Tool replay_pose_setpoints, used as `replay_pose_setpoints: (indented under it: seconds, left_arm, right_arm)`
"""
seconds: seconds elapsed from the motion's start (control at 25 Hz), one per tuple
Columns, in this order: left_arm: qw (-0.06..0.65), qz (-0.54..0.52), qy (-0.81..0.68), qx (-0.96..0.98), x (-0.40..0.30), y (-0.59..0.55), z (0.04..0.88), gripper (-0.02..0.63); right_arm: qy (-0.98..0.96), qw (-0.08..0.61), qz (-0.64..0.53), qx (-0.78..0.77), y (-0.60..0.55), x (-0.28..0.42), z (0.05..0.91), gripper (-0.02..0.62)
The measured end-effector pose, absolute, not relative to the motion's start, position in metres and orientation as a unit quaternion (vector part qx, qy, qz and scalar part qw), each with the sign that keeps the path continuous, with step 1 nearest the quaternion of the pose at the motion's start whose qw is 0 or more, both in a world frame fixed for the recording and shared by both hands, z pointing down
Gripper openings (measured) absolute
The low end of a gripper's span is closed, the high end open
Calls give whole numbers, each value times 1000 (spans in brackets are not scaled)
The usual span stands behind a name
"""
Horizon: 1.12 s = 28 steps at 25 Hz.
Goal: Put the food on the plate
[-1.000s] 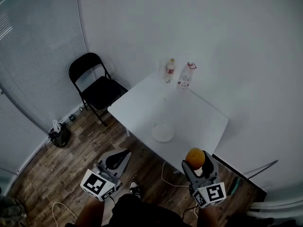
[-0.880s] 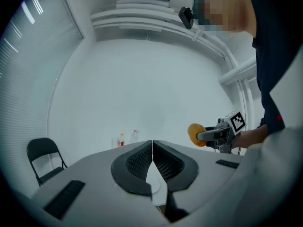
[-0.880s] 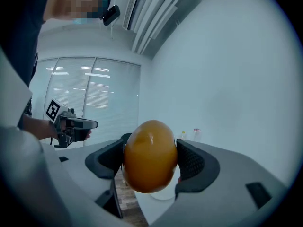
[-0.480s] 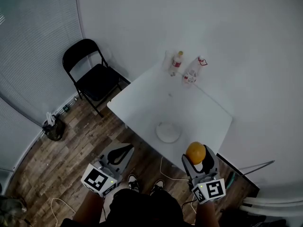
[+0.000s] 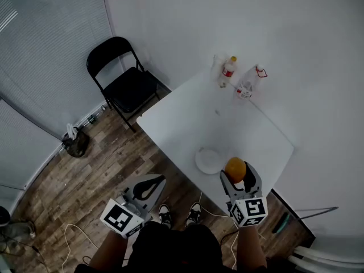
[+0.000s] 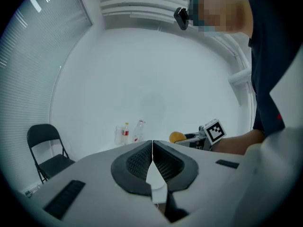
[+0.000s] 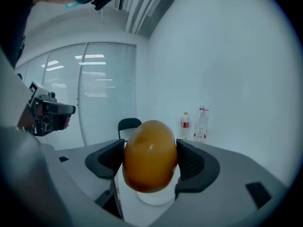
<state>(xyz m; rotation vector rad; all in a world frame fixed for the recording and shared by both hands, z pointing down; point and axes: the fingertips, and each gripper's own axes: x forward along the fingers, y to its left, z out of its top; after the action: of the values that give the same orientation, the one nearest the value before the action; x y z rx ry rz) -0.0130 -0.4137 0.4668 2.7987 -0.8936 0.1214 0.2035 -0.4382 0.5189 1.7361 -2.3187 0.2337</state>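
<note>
Right gripper pinching orange food near white plate on table, left gripper pressed together, empty

Plate: small, round, white, lying flat, lower centre of head view. Fruit: orange, smooth, egg-shaped, clamped between right gripper jaws, at plate's right edge in frame.

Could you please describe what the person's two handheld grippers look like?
Both are light grey shells ending in a claw lined with black, mesh-textured pads: left claw, right claw. Each carries a white cube with black square markers: left cube, right cube. The person wears a dark short-sleeved top.
</note>
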Motion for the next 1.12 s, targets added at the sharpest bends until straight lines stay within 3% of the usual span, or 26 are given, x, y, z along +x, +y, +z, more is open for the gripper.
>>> replay_pose_setpoints:
  seconds: [0.6,1.12]
  left_arm:
    - [142,75,-379,911,-2,-433,511,23]
    - [152,79,-391,904,-2,-441,519,23]
  right_arm:
    - [-791,289,198,501,-536,199,737,356]
    - [-797,319,214,467,-542,189,765,357]
